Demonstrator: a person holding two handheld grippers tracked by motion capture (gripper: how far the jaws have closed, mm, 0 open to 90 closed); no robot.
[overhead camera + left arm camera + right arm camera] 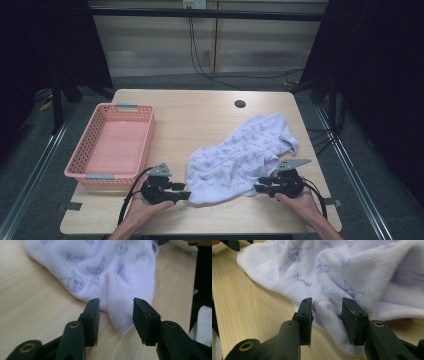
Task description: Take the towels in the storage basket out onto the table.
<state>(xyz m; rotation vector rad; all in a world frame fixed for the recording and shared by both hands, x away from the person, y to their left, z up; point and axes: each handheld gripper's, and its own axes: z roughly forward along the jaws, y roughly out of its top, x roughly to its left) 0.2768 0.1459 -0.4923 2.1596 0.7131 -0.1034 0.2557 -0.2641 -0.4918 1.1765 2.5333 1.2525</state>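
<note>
Wooden table [200, 120] bears rumpled knit cloth [240, 155] between spread grippers.

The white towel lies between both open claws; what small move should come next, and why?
Probably close both claws. The left claw stands open around a stitched corner of the white towel, and the right claw stands open around a bunched fold at its other near edge. Neither pinches the cloth yet, so lifting it now would leave it on the table.
</note>
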